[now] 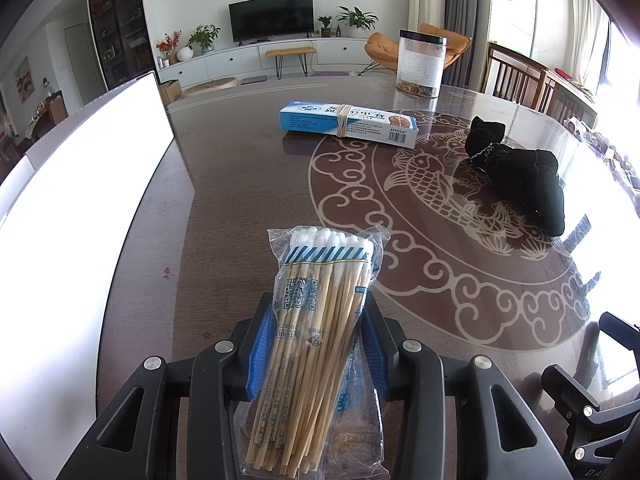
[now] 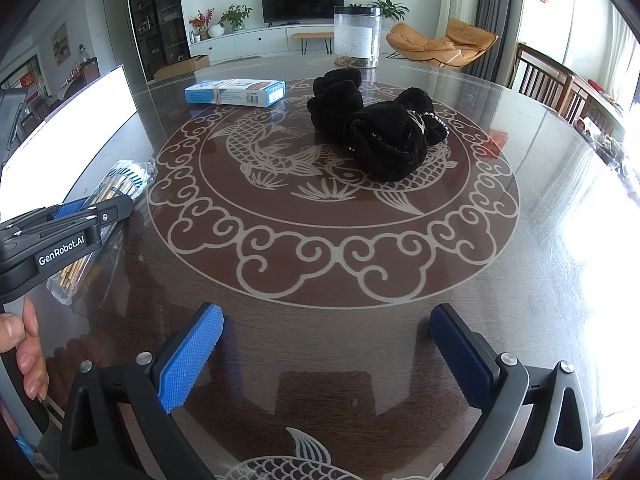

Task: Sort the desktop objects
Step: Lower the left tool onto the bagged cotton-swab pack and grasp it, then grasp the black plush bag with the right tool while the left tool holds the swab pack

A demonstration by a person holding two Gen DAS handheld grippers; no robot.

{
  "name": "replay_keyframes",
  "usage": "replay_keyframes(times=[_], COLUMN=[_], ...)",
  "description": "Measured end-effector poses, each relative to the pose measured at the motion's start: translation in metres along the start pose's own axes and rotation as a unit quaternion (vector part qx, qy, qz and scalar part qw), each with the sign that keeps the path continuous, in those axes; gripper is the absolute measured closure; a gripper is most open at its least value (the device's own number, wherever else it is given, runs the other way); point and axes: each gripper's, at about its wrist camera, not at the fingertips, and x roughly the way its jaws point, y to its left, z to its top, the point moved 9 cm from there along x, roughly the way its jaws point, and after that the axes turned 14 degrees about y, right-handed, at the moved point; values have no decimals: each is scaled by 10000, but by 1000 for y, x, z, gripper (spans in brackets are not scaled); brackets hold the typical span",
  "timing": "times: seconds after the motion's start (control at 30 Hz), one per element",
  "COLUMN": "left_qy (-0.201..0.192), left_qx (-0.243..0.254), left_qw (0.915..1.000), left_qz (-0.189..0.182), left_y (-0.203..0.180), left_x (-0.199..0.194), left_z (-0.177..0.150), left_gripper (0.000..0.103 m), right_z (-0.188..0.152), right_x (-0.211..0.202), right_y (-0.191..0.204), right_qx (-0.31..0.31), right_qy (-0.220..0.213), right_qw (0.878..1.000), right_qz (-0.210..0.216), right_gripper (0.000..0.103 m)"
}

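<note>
Black cloth bundle [image 2: 384, 136] lay ahead of our empty, spread right gripper [image 2: 326, 356]; our left gripper [image 1: 318, 344] clamped the swab packet [image 1: 316, 320].

On the table [image 2: 520, 240], the box [image 2: 236, 92] lies left of the cloth bundle [image 2: 384, 136], jar [image 2: 357, 38] behind.

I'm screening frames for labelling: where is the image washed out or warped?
Left wrist view: white panel blown out, window glare at right edge, fisheye bending; swab packet in left claw stays sharp. Right wrist view: glare on glass table at right; open right claw sharp.
</note>
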Motion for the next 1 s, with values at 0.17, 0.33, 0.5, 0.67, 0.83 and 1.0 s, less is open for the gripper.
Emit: replay_keyframes(times=[0.17, 0.33, 0.5, 0.67, 0.83, 1.0], left_qy=[0, 1, 2, 3, 2, 3], left_qx=[-2, -7, -9, -11, -11, -12], left_qw=[10000, 10000, 10000, 10000, 10000, 10000], left_qz=[-5, -14, -19, -22, -22, -24], left_y=[0, 0, 0, -1, -1, 0], left_x=[0, 0, 0, -1, 0, -1], left_z=[0, 0, 0, 0, 0, 0], left_gripper=[61, 60, 60, 60, 60, 60], right_z=[1, 31, 92, 126, 128, 75], right_x=[-3, -20, -11, 28, 30, 4], right_y=[-3, -64, -84, -83, -77, -52], right_qx=[92, 1745, 1733, 1966, 1573, 842], right_qy=[5, -591, -603, -133, -174, -103], right_qw=[9999, 9754, 9756, 9695, 9774, 9877], right_qz=[145, 1208, 1207, 1460, 1401, 1311], right_gripper=[0, 3, 14, 21, 65, 66])
